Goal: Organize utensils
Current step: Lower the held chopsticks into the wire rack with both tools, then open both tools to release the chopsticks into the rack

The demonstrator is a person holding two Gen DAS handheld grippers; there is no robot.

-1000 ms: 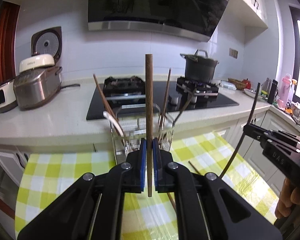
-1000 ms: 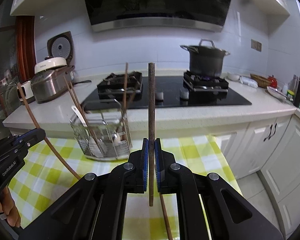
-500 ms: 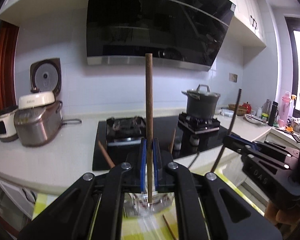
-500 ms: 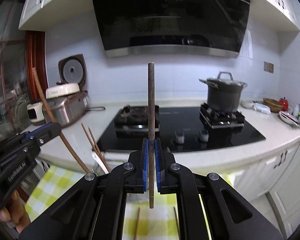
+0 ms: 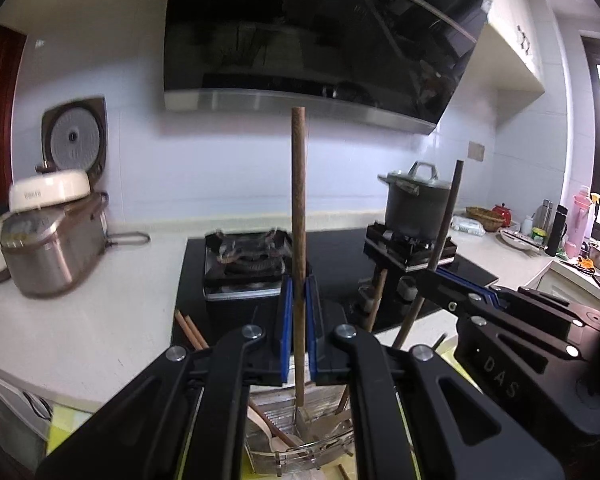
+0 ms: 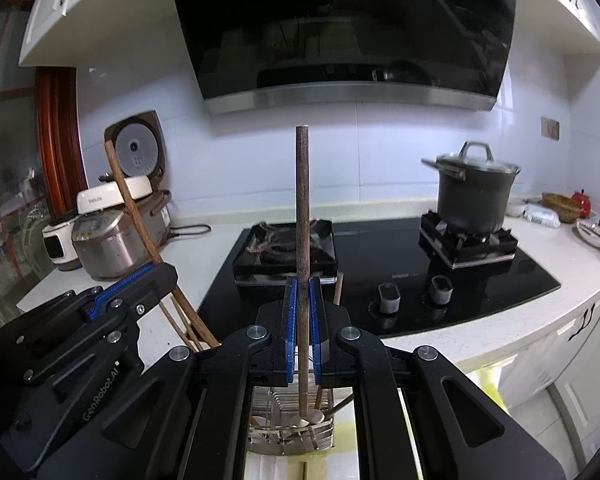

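My left gripper [image 5: 299,332] is shut on a brown wooden-handled utensil [image 5: 299,216], held upright, its metal lower end down at the wire utensil basket [image 5: 300,450]. My right gripper [image 6: 303,332] is shut on a darker wooden-handled utensil [image 6: 303,208], also upright, its lower end in the same basket [image 6: 288,436]. The basket holds several chopsticks and spoons and stands on the checked tablecloth under both grippers. The right gripper also shows in the left wrist view [image 5: 436,276], and the left gripper shows in the right wrist view [image 6: 156,276].
A white counter holds a black gas hob [image 6: 380,272] with a dark pot [image 6: 476,196] on its right burner. Rice cookers [image 5: 48,236] stand at the counter's left. A range hood [image 6: 340,28] hangs above. Bottles and dishes [image 5: 556,228] are at the far right.
Both grippers have closed in over the basket with their utensils. The view has tilted up, so the table has dropped almost out of sight. The two grippers now stand closer together.
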